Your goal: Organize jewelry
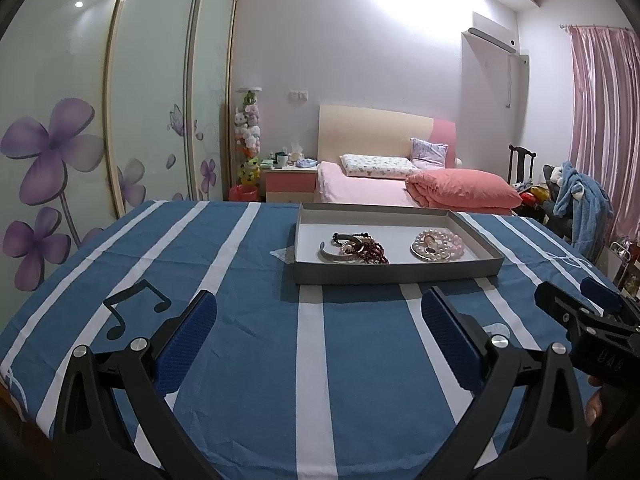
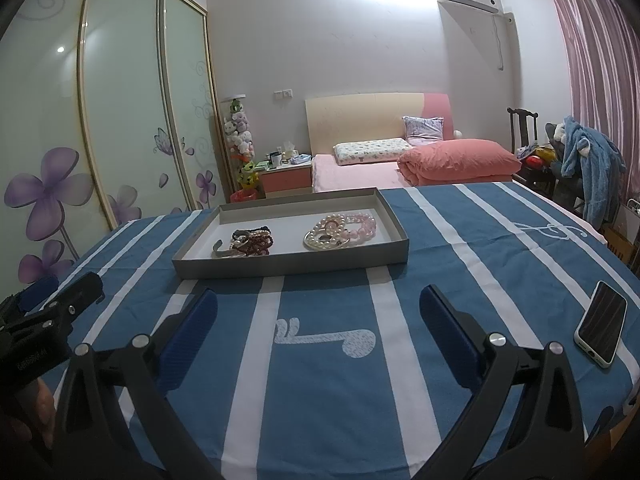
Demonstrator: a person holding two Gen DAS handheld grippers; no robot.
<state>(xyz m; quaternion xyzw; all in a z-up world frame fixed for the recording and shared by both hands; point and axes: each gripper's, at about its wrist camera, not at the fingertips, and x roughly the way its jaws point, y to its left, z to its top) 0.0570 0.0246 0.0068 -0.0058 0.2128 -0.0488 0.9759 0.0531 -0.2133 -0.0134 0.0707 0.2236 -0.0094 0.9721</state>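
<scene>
Your left gripper [image 1: 320, 340] and right gripper [image 2: 318, 336] hung spread, empty; tangled bracelets [image 1: 354, 249] risked lifting together from the shallow tray [image 1: 396, 272].

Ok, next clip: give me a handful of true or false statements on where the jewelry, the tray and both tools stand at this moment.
1. All the jewelry lies inside the grey tray. True.
2. The left tool is shut on a bracelet. False: its fingers stand wide apart over the striped cloth, holding nothing.
3. The jewelry sits in two groups: a dark pile with a silver bangle, and a pearl and pink bead pile. True.
4. A phone lies inside the tray. False: it lies on the cloth, to the right of the right tool.
5. The right tool is open and short of the tray. True.
</scene>
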